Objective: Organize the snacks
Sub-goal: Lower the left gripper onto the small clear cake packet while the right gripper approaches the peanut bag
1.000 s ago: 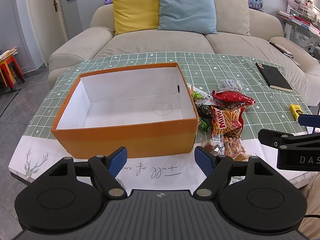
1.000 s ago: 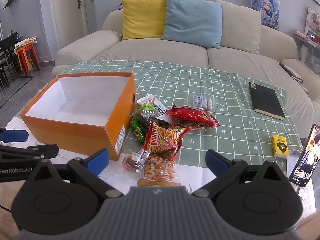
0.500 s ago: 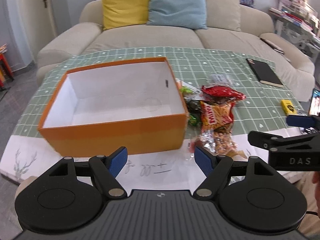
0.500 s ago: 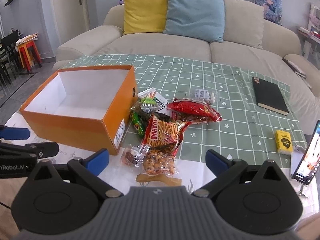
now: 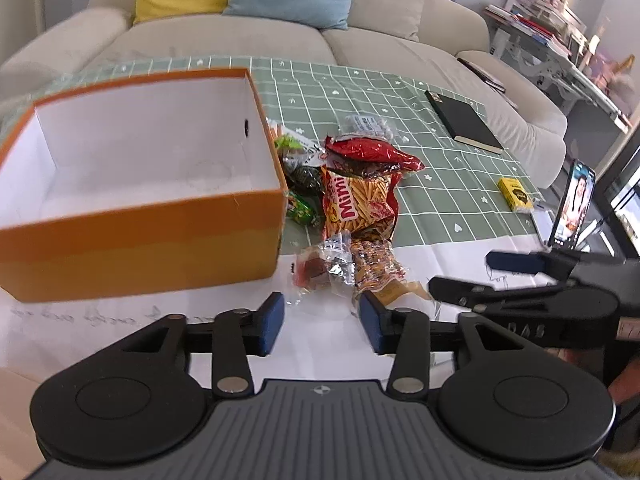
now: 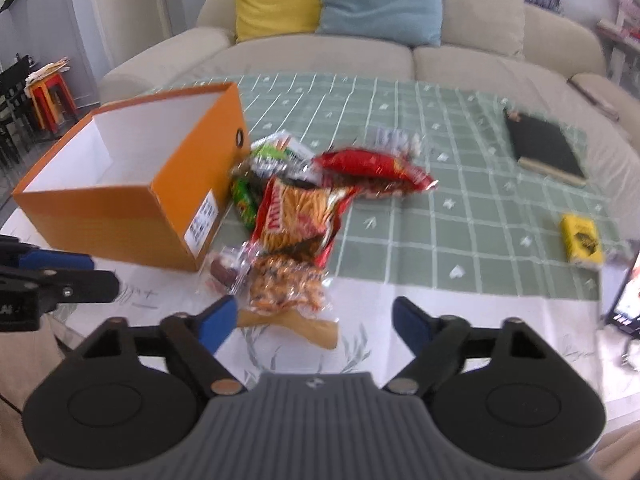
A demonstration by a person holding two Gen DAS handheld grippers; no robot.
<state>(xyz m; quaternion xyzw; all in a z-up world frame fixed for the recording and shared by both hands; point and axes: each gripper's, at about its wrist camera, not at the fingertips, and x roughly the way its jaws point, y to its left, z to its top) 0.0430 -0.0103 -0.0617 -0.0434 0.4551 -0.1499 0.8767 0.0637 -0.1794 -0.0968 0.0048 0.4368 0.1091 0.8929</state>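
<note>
Left wrist view: left gripper (image 5: 321, 322), blue pads spread with nothing between them, jaws just closing partway, poised over the white table edge; orange box (image 5: 140, 240), open top, white inside, long axis running left to right, at the left of the table; snack pile (image 5: 352, 208) just beside the box's right end, stretching from the green checked cloth (image 5: 440, 184) toward the camera; red bag (image 5: 372, 152) at the far end, long axis left to right; striped stick-snack bag (image 5: 356, 200) nearer, long axis running away from the camera; clear nut packet (image 5: 372, 264) nearest, just ahead of the pads; black notebook (image 5: 464, 122) and yellow pack (image 5: 514, 194) well apart to the right; phone (image 5: 572, 204) upright at the right edge; right gripper (image 5: 532, 276) entering from the right, side on.

Right wrist view, blurred: right gripper (image 6: 316, 320), pads spread, empty, jaws just closing partway; tan bone-shaped treat (image 6: 296, 322) lying on the table between the pads, untouched, long axis left to right; nut packet (image 6: 286, 284) just beyond it; stick-snack bag (image 6: 296, 212) tilted, top end pointing away and right; red bag (image 6: 376, 168) behind; green packets (image 6: 244, 196) against the box (image 6: 120, 216) end; left gripper (image 6: 52, 276) at the left edge.
</note>
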